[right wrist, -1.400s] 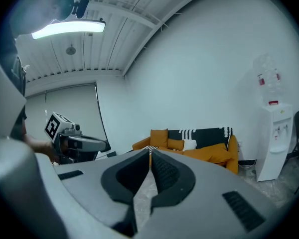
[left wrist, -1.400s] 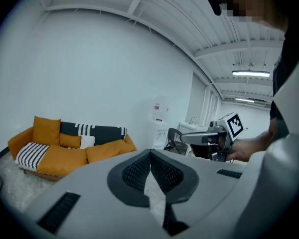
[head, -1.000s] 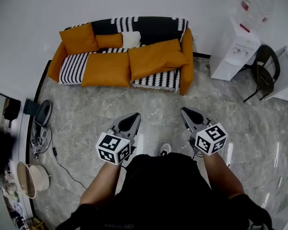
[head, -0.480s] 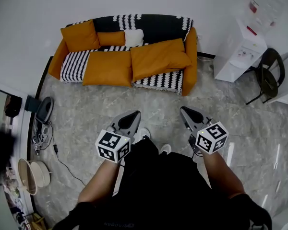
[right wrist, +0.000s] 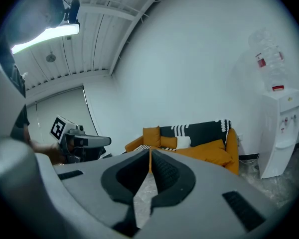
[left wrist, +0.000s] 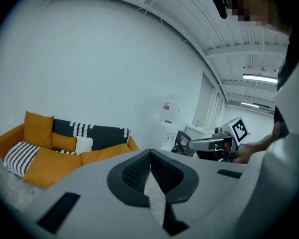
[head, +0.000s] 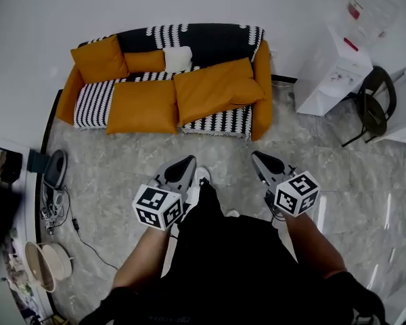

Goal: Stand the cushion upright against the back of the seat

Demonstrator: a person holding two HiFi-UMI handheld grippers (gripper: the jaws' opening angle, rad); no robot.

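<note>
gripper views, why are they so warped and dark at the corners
Left gripper view: fisheye lens, black corners, white ceiling beams curve. Right gripper view: same dark-edged circle, with the long ceiling strip light blown out. Head view: milder bowing; the glossy grey stone floor shows glare streaks.

Lounge corner of an office or studio: orange sofa [head: 262, 90], water dispenser [head: 331, 70], office chair [head: 373, 100], bare white walls, marble-patterned floor tiles [head: 122, 164].

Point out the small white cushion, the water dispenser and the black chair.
small white cushion [head: 176, 59], head view, its middle
water dispenser [head: 328, 76], head view, its white body
black chair [head: 369, 112], head view, its seat
</note>
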